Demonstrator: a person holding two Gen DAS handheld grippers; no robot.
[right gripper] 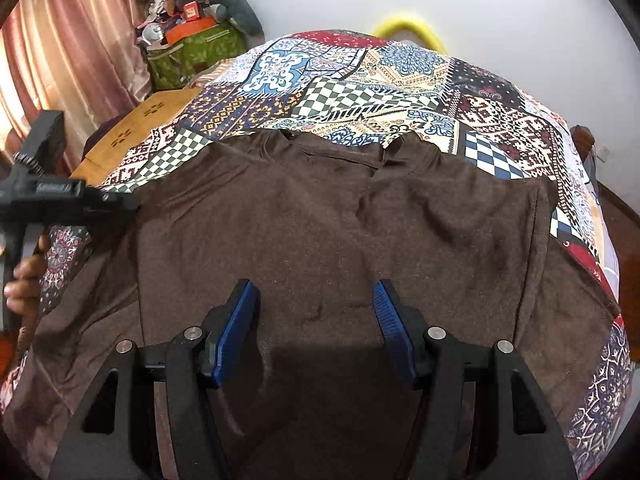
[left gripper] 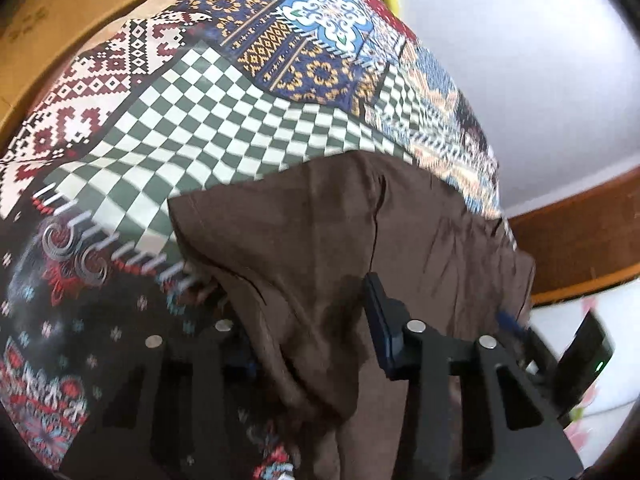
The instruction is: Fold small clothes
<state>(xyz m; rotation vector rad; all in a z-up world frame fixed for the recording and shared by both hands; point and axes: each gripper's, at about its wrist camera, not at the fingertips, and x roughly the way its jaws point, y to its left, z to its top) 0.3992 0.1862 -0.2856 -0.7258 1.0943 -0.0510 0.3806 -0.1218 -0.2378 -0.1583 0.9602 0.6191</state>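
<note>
I see a brown shirt (right gripper: 320, 232) spread on a bed covered by a patchwork quilt (right gripper: 400, 76), collar toward the far wall. From the right wrist view, my right gripper (right gripper: 316, 304) hangs over the near middle of the shirt with its jaws wide, blue pads (right gripper: 236, 328) apart and nothing between them. The fabric under it lies mostly flat, with a crease running down from the collar.

At the left edge of that view, my left gripper (right gripper: 120, 200) reaches the shirt's left side, near the sleeve, and the person's hand (right gripper: 24, 276) grips its handle.

From the left wrist view, the left gripper (left gripper: 312, 320) has brown fabric bunched up between its jaws. The right finger (left gripper: 380, 320) shows clearly; the left one is mostly hidden behind the folds, so I cannot tell whether the jaws are clamped on the cloth. This view is blurred. Beyond the shirt (left gripper: 320, 232), the quilt (left gripper: 200, 92) runs toward a cardboard box (left gripper: 52, 12).
</note>
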